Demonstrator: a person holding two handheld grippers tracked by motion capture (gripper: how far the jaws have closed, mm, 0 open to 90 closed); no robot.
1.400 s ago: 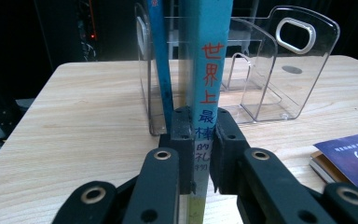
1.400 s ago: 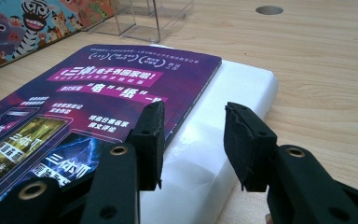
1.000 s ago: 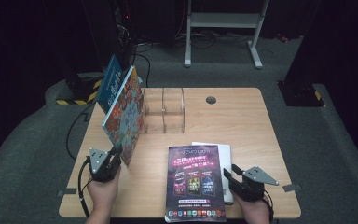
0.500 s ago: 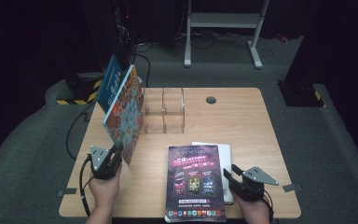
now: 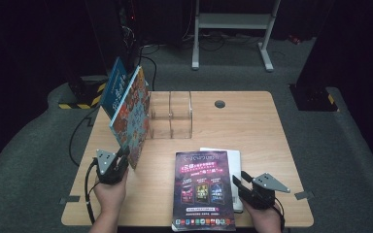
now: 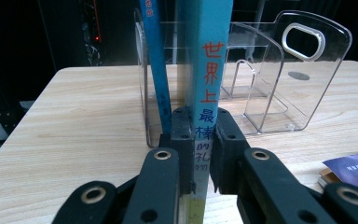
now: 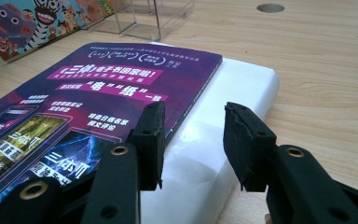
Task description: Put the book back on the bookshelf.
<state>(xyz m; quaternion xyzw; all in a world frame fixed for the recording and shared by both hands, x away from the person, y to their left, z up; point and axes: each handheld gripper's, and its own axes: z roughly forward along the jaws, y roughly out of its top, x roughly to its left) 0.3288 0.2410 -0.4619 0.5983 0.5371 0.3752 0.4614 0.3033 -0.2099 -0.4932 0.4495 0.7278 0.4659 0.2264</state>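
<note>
Standing book (image 6: 208, 70) between left tongs (image 6: 201, 140)

Two hand-held grippers of matte black plastic: the left gripper (image 5: 121, 156) carries a grey three-cornered plate on top, and a black cable loops from its body past the wrist. The right gripper (image 5: 240, 180) bears the same grey plate, dotted with small dark fixings, and a black cable at its rear. In the left gripper view, its jaws are thick black links joined by brass-coloured ringed pivots, with small dark screws set in the flat, rubbery-looking pads (image 6: 182, 135). The right gripper view shows the same black links, brass-ringed pivots and rough-edged pads (image 7: 151, 140). Forearms are bare, without sleeves.
</note>
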